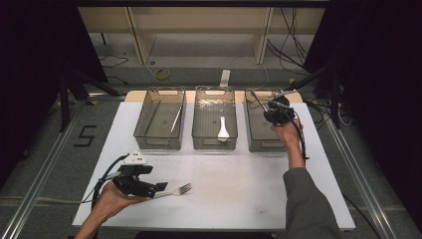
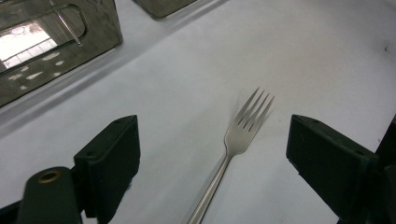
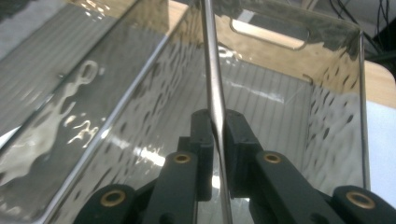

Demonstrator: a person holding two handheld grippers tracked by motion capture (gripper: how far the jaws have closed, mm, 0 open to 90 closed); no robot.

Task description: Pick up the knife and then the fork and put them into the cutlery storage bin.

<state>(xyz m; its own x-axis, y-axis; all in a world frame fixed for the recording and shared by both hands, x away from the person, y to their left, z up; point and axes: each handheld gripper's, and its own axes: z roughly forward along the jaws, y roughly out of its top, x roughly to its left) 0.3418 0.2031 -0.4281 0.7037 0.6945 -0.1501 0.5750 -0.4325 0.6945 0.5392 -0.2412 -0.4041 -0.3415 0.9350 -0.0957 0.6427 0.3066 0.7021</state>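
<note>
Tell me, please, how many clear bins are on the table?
3, in a row at the far side: the left bin holds a thin utensil, the middle bin a white spoon, and the right bin sits under the right gripper.

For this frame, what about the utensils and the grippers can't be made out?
- Thin metal utensil clamped in the right gripper: the right gripper view's top edge cuts off its working end, so its kind is unclear; too small in the high view.
- Fork: its handle end leaves the left gripper view's bottom edge.

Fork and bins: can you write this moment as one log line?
left hand-held gripper open around fork | right hand-held gripper holds metal utensil over right bin
</note>
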